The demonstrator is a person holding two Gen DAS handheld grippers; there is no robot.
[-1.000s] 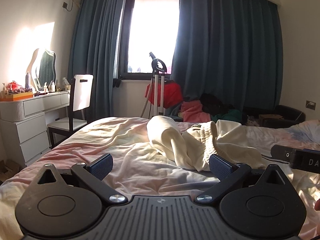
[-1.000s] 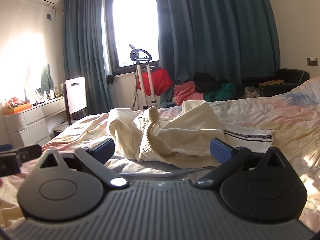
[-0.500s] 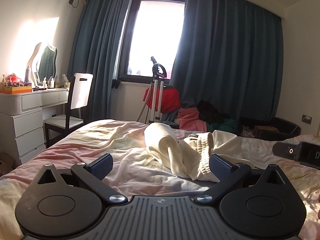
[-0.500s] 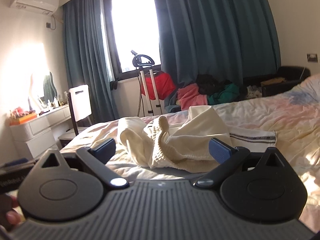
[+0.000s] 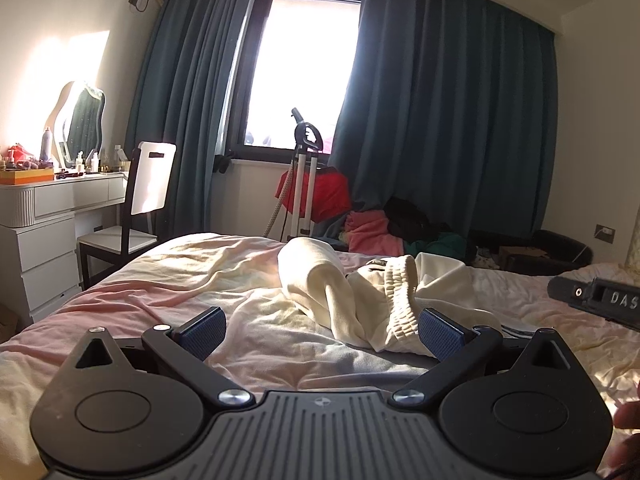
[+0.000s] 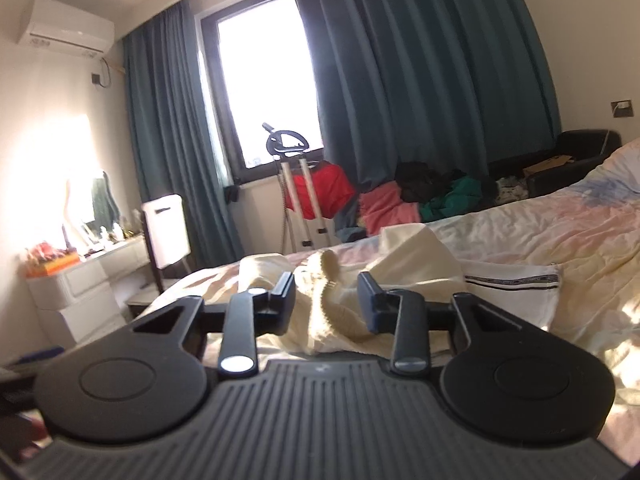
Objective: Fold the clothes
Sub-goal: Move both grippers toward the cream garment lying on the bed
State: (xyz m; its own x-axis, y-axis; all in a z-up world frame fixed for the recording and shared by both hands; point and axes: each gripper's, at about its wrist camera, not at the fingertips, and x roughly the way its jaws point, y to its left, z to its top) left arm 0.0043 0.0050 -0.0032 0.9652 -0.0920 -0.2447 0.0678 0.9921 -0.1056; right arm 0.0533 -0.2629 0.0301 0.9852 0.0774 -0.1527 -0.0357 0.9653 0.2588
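Note:
A crumpled cream garment [image 5: 360,296] with a ribbed waistband lies in a heap on the bed [image 5: 168,280]. My left gripper [image 5: 320,330] is wide open and empty, hovering just short of the heap. My right gripper [image 6: 326,300] is partly closed, with a gap between the jaws; the garment's ribbed edge [image 6: 332,292] shows in that gap, beyond the fingers. The garment [image 6: 416,268] spreads to the right, beside a folded white cloth with a dark stripe [image 6: 516,284]. The right gripper's body shows at the right edge of the left wrist view [image 5: 596,298].
A white dresser [image 5: 44,240] with a mirror and a chair [image 5: 136,208] stand left of the bed. A garment steamer [image 5: 304,184] and a pile of clothes [image 5: 384,232] sit under the window, with dark curtains behind.
My right gripper's jaws have closed from wide open to a narrow gap and it has tilted and moved toward the garment. My left gripper has shifted slightly and stays open.

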